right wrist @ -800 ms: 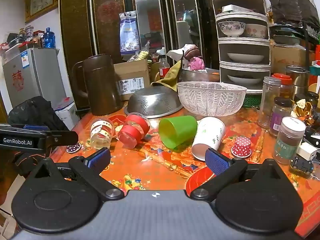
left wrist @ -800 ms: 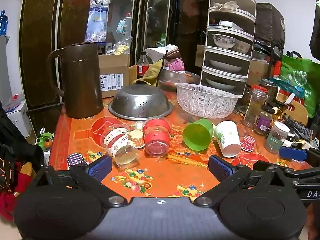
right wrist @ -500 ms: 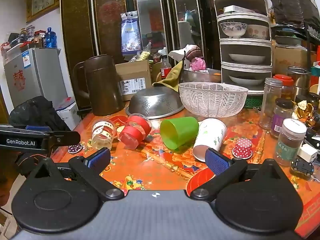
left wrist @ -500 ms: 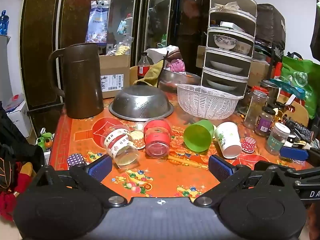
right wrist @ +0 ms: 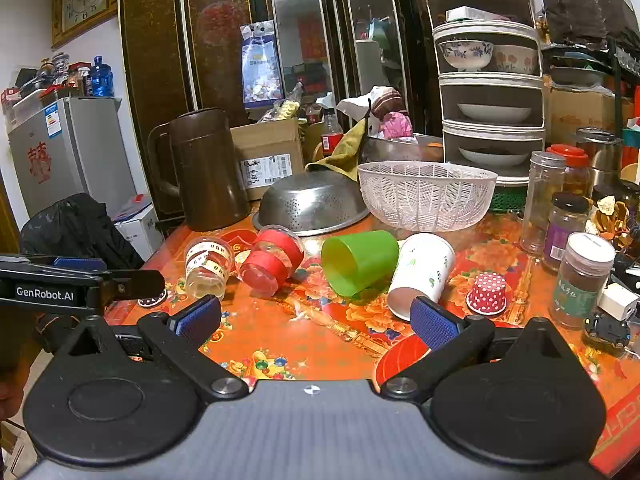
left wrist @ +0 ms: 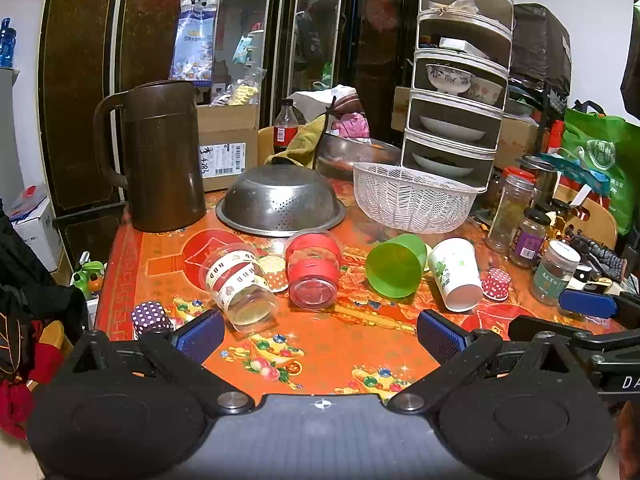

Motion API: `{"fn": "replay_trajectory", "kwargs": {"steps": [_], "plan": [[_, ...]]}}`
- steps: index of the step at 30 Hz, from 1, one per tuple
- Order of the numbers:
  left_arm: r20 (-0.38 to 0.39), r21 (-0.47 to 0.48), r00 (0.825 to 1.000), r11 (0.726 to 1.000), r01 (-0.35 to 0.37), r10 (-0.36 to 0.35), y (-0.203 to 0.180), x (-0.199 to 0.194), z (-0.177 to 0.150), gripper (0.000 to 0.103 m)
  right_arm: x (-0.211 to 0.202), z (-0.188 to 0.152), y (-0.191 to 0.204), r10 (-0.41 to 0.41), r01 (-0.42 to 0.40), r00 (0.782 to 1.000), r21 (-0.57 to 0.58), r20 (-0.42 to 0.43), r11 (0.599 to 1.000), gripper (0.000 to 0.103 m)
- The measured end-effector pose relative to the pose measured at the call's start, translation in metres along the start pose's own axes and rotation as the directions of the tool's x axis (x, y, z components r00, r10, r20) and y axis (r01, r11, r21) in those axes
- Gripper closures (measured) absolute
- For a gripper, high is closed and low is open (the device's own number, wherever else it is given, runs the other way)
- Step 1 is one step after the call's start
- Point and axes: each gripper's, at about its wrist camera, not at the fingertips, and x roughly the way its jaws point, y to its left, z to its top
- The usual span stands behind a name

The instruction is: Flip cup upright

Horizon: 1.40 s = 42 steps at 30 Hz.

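Cups lie on their sides mid-counter: a green plastic cup (right wrist: 358, 261) touching a white paper cup with leaf print (right wrist: 420, 276), a red-banded clear cup (left wrist: 314, 268) and a clear cup with lettered bands (left wrist: 238, 282) toward the left edge. None is yet grasped. Both the left claw (left wrist: 320, 334) and right claw (right wrist: 314, 320) are held released near the front edge, presumably for approach. Behind, a steel colander (left wrist: 280, 200) and white basket (left wrist: 414, 198) limit reach; small dotted paper cups (right wrist: 487, 293) crowd the sides.

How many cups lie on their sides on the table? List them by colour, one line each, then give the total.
clear cup with cream lettered bands: 1
clear cup with red bands: 1
green cup: 1
white paper cup: 1
Total: 4
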Motion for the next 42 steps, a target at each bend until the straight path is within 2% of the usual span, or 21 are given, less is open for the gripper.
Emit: {"fn": "replay_trajectory", "kwargs": {"steps": [42], "plan": [[-0.013, -0.012, 1.0, 1.0, -0.002, 0.002, 0.0004, 0.002, -0.0032, 0.0, -0.0038, 0.0041, 0.001, 0.005, -0.005, 1.0, 0.013, 0.007, 1.0, 0.001]]}}
